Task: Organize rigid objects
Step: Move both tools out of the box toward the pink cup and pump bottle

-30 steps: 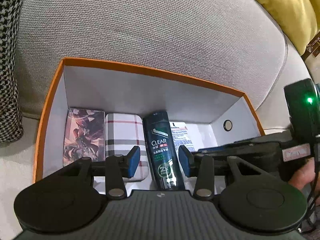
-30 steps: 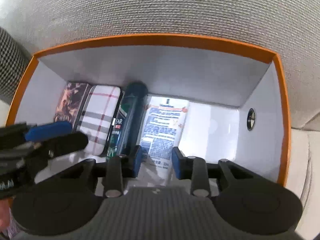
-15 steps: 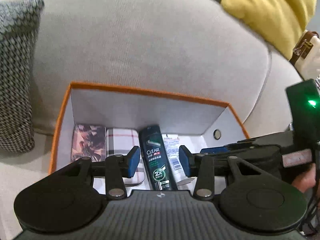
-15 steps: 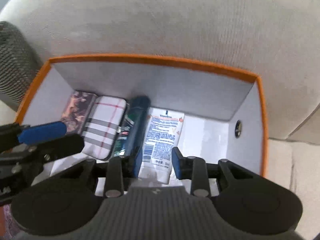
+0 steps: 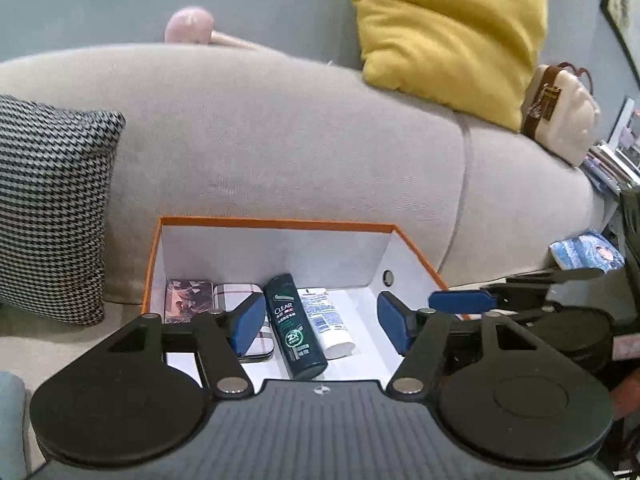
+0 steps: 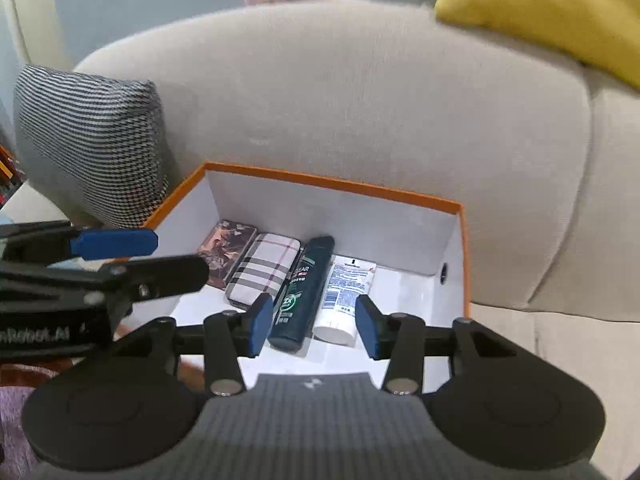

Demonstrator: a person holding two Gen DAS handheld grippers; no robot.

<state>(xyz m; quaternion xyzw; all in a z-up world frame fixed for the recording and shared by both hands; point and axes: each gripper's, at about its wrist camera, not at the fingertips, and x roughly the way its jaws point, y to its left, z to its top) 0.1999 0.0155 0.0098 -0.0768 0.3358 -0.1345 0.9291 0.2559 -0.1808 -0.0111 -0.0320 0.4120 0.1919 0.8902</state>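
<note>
An orange-rimmed white box (image 5: 276, 223) (image 6: 332, 182) sits on the sofa seat. Side by side on its floor lie a patterned case (image 5: 188, 295) (image 6: 230, 246), a plaid tin (image 5: 236, 294) (image 6: 266, 270), a dark green CLEAR bottle (image 5: 296, 328) (image 6: 304, 284) and a white tube (image 5: 326, 320) (image 6: 346, 296). My left gripper (image 5: 322, 322) hangs above the box, its jaws opening, nothing held between them. My right gripper (image 6: 314, 326) hovers above the box too, jaws opening and empty. Each gripper shows at the edge of the other's view.
The grey sofa back (image 5: 280, 140) rises behind the box. A houndstooth cushion (image 5: 48, 200) (image 6: 92, 140) leans at the left, a yellow cushion (image 5: 448, 28) and a cream bag (image 5: 560, 116) at the upper right. A blue packet (image 5: 586, 254) lies right of the box.
Both grippers have risen and pulled back from the box, so it looks smaller and more sofa shows. Both pairs of jaws have spread wider. The items in the box have not moved.
</note>
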